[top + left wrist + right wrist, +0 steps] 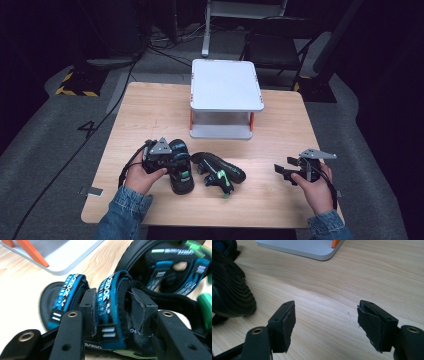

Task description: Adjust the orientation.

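Note:
Two black sandals with blue straps and green trim lie at the front of the wooden table (150,110). The left sandal (182,175) stands on its sole. My left gripper (175,162) straddles its rear blue strap (110,297); the strap fills the space between the pads (88,307) without looking squeezed. The second sandal (219,173) lies tipped on its side just to the right, and it appears behind in the left gripper view (175,267). My right gripper (283,173) hovers open over bare wood at the right, nothing between its jaws (325,322). The second sandal's ribbed sole (229,290) lies to its left.
A white two-level stand with orange posts (226,85) sits at the back middle of the table; its lower shelf appears in both gripper views (62,255) (304,246). A dark chair (280,45) and cables lie beyond the table's far edge.

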### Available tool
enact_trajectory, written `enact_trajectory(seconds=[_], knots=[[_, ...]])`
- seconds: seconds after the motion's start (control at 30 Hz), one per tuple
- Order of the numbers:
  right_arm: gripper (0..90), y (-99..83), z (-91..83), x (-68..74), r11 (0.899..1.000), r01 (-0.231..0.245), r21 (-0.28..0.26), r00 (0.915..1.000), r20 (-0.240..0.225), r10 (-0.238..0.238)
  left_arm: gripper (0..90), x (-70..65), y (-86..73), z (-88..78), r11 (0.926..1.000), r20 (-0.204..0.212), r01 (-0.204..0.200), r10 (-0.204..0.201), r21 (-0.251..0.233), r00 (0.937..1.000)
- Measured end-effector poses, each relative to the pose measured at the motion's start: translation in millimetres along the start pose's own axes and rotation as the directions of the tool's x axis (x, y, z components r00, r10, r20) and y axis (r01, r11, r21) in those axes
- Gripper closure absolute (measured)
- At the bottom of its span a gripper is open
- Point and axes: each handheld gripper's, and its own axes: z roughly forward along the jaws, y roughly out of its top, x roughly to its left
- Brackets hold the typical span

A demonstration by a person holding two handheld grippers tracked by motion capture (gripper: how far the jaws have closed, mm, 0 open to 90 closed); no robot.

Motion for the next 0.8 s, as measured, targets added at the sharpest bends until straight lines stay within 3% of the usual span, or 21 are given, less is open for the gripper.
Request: enact_trajectory(seconds=[0.07,0.2,0.23,0.3,0.37,0.43,0.53,0.63,0.73,0.8], knots=[[31.1,2.0,2.1,3.1,1.0,0.01,0.0,0.9999,-0.004,-0.01,48.3,-1.5,1.0,-2.3,0.9999,-0.024,0.003,-0.003,-0.017,0.9997],[31.1,6.3,3.8,9.2,1.0,0.028,-0.005,0.9995,-0.013,-0.028,34.7,-2.8,3.2,-14.7,0.9922,-0.042,0.087,-0.091,-0.09,0.995],[31.2,7.5,4.3,11.0,0.999,0.032,-0.006,0.9993,-0.018,-0.032,32.3,-3.3,3.1,-18.1,0.9858,-0.035,0.137,-0.141,-0.097,0.9894],[31.2,9.8,6.4,15.3,0.999,0.031,-0.01,0.9988,-0.037,-0.032,29.7,-3.3,2.0,-27.2,0.9758,-0.054,0.196,-0.202,-0.097,0.978],[31.2,12.8,10.6,22.0,0.999,0.031,-0.014,0.9959,-0.085,-0.032,28.8,-3.2,0.4,-33.7,0.9722,-0.071,0.212,-0.22,-0.098,0.973],[31.3,16.1,14.3,29.2,0.999,0.048,-0.016,0.9937,-0.101,-0.049,28.4,-3.2,-2.7,-41.1,0.9688,-0.101,0.228,-0.237,-0.097,0.9661],[31.8,23.3,20.4,41.2,0.995,0.094,-0.021,0.9881,-0.121,-0.096,28.5,-3.3,-9.5,-52.1,0.9625,-0.155,0.261,-0.27,-0.076,0.9504],[33.5,30.7,27.2,53.4,0.992,0.126,-0.026,0.9799,-0.152,-0.129,28.7,-1.5,-18.1,-62.3,0.9438,-0.202,0.323,-0.331,-0.071,0.922],[34.8,37.2,33.8,65.3,0.987,0.159,-0.026,0.9693,-0.186,-0.161,28.8,1.7,-27.0,-70.7,0.9284,-0.234,0.36,-0.371,-0.093,0.8984],[35.6,41.3,37.1,72.7,0.983,0.183,-0.026,0.9611,-0.206,-0.184,28.7,2.1,-32.3,-74.8,0.9239,-0.247,0.371,-0.382,-0.092,0.8904]])
